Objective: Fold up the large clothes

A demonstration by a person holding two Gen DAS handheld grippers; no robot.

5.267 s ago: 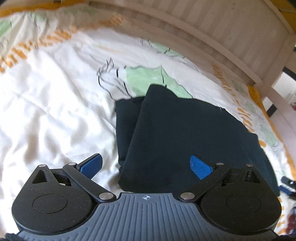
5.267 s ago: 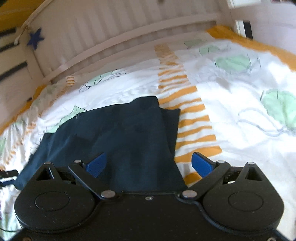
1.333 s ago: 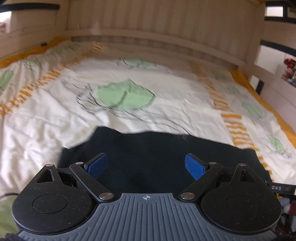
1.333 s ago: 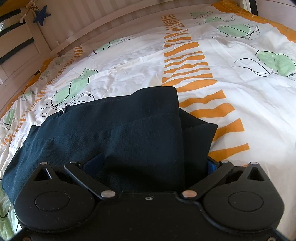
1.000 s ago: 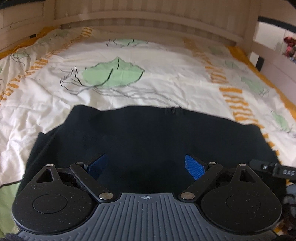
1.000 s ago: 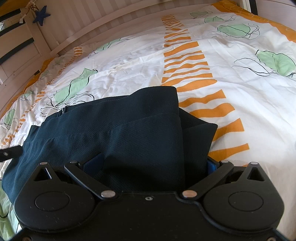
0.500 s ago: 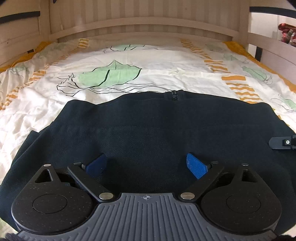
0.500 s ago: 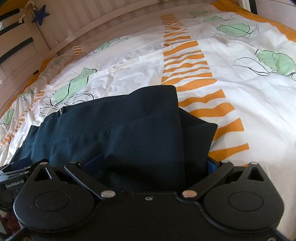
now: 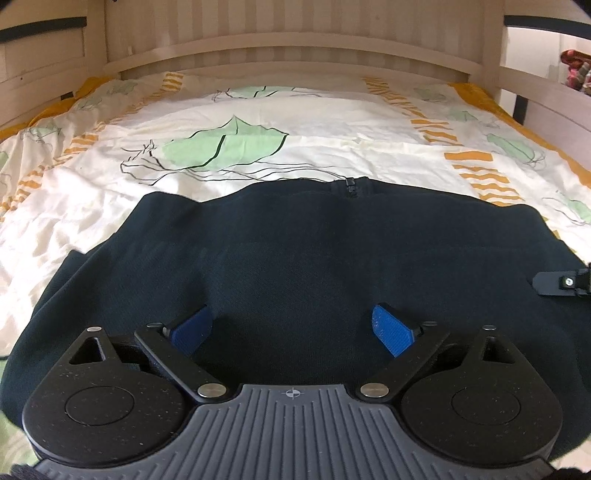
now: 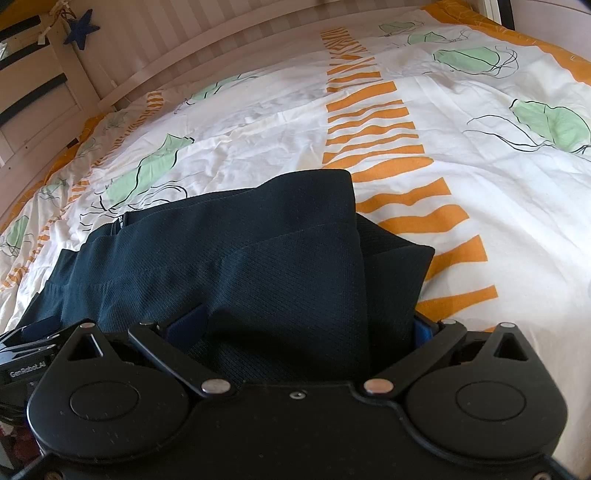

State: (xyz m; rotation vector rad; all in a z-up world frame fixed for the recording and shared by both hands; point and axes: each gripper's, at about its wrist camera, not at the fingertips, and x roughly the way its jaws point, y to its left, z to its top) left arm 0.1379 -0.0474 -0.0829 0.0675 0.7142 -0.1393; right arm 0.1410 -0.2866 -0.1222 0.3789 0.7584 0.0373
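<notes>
A dark navy garment [image 9: 295, 258] lies folded on the bed, with a zip [image 9: 350, 182] at its far edge. My left gripper [image 9: 293, 326] is open, low over the near edge of the garment, its blue pads apart. My right gripper [image 10: 303, 326] is also open, at the garment's [image 10: 258, 258] right end, with cloth lying between its fingers and covering most of the right pad [image 10: 423, 330]. The right gripper's finger shows at the right edge of the left wrist view [image 9: 561, 282]. The left gripper shows at the left edge of the right wrist view [image 10: 26, 354].
The bed cover [image 9: 258, 125] is white with green leaves and orange stripes [image 10: 373, 122]. A pale wooden slatted bed rail [image 9: 295, 55] runs along the far side. A blue star [image 10: 81, 26] hangs on the rail at the upper left of the right wrist view.
My left gripper has swung round and come in low over the near edge of the garment, close beside the right gripper. The right gripper has stayed still at the garment's right end.
</notes>
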